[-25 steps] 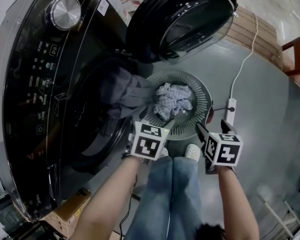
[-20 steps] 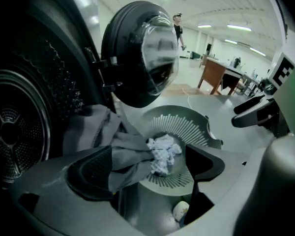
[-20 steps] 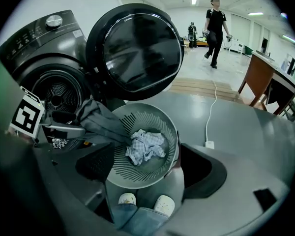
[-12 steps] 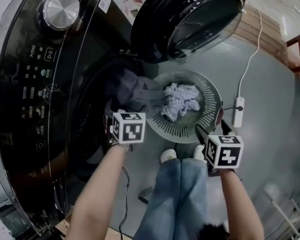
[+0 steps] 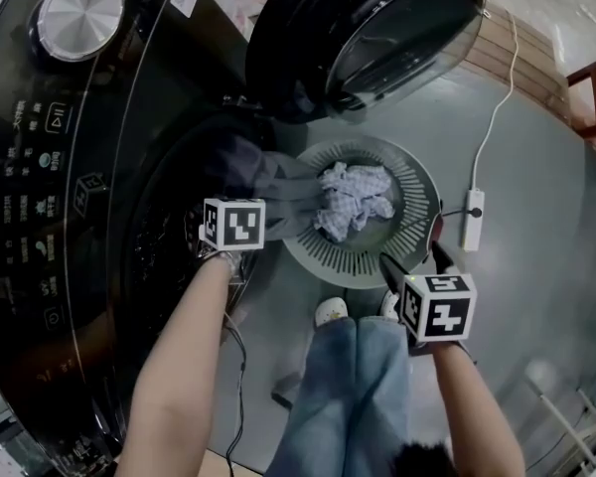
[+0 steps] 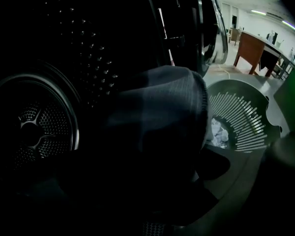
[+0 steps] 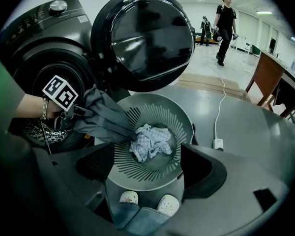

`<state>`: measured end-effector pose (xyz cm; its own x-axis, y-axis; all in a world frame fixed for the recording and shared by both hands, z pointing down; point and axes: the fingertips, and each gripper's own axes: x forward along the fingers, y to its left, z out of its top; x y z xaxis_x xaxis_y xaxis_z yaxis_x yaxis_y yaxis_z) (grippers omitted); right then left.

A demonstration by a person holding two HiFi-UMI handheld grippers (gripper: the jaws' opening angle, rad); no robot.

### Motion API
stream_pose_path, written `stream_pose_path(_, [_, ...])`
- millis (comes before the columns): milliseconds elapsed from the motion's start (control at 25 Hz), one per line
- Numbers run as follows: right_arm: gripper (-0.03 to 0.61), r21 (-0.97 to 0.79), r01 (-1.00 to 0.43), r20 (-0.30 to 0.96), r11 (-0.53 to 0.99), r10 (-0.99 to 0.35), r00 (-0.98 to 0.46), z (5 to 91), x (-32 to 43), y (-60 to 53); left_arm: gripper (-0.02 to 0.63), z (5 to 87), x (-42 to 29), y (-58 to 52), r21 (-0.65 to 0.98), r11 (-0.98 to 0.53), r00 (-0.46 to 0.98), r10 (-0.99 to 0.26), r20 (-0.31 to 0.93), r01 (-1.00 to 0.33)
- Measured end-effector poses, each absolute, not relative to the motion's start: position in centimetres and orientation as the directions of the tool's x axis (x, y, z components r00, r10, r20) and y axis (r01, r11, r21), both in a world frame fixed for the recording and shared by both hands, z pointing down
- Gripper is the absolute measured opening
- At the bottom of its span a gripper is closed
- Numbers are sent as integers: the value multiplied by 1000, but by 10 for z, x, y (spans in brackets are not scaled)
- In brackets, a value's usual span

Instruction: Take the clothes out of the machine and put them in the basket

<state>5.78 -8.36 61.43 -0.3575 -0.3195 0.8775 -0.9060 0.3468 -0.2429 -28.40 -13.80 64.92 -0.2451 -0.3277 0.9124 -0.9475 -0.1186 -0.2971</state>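
Machine: a dark front-loader that fills the left of the head view, with its drum open. No other clothes show in the part of the drum that is lit.
Door: it is swung wide and hangs over the basket's far side. Any lift should pass below its edge.
Basket: round, grey and slatted, it stands on the floor just beside the drum mouth, so the carry is short.
Grey garment: 1 end lies in the drum mouth, and the other is draped over the basket's rim and touches the light cloth. It looks about half moved.
Light cloth: it lies crumpled in the middle of the basket, already delivered.
Left gripper: it sits at the drum lip and points steeply down. Its jaws have just been opening and stand wide. The garment's thick fold lies right ahead of them, and no pad is seen pressing on it.
Right gripper: it hovers over the basket's near rim with its jaws apart and nothing between them.
Grab: probably best is to bite deep into the bunched fold at the lip, not a thin edge, and close fully before lifting.
Carry: lift enough to clear the lip, then swing the garment across to the basket.
Risk: the limp tail may catch on the drum lip or drop onto the floor beside the basket. The right gripper could steady the draped end.
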Motion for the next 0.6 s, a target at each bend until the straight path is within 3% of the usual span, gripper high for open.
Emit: stream_pose_path(600, [413, -282, -912, 856, 299, -350, -380, 636, 55, -93, 523, 693, -287, -153, -285, -202, -216, -305, 927, -937])
